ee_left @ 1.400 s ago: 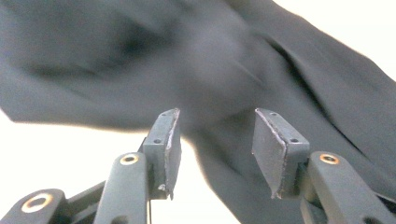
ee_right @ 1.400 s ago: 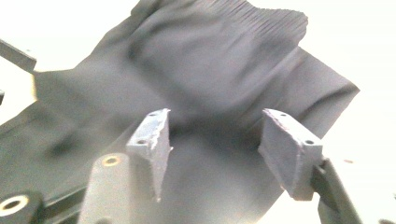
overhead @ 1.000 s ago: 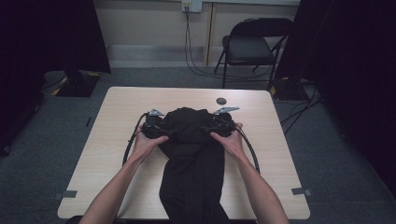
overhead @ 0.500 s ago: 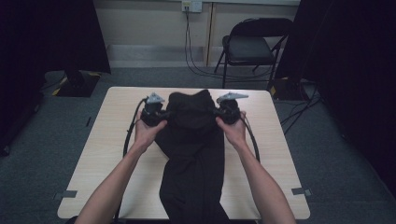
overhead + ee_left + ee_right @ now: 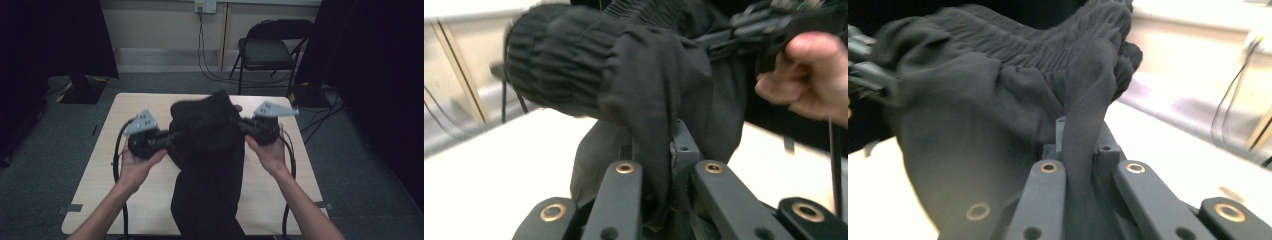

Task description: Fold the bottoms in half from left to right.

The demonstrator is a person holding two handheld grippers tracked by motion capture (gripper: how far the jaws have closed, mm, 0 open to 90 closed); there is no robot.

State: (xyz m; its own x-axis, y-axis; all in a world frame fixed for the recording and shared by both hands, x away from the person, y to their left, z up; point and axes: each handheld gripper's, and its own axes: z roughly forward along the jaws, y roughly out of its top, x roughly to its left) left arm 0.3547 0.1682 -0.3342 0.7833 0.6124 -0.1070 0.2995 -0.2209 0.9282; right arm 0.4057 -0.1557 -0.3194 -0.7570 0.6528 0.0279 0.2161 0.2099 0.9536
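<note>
A black garment (image 5: 207,150), seemingly trousers with a gathered elastic waistband, hangs between the two tools at the middle of the high view. The left hand-held gripper (image 5: 167,140) sits left of centre and the right hand-held gripper (image 5: 240,124) right of centre; each is clamped on a pinch of cloth just under the waistband, which shows as a fold trapped between the jaws in both gripper views (image 5: 659,165) (image 5: 1080,160).

The waistband end is raised off the surface (image 5: 145,107), while the legs trail down toward the bottom of the frame, over the near edge. So the garment's long axis runs from frame centre to lower centre, toward the person, and the waistband spans crosswise between the jaws. Both hands stand about equally near the held edge, one at each side. Any spreading or folding move likely turns on keeping that crosswise line taut.
</note>
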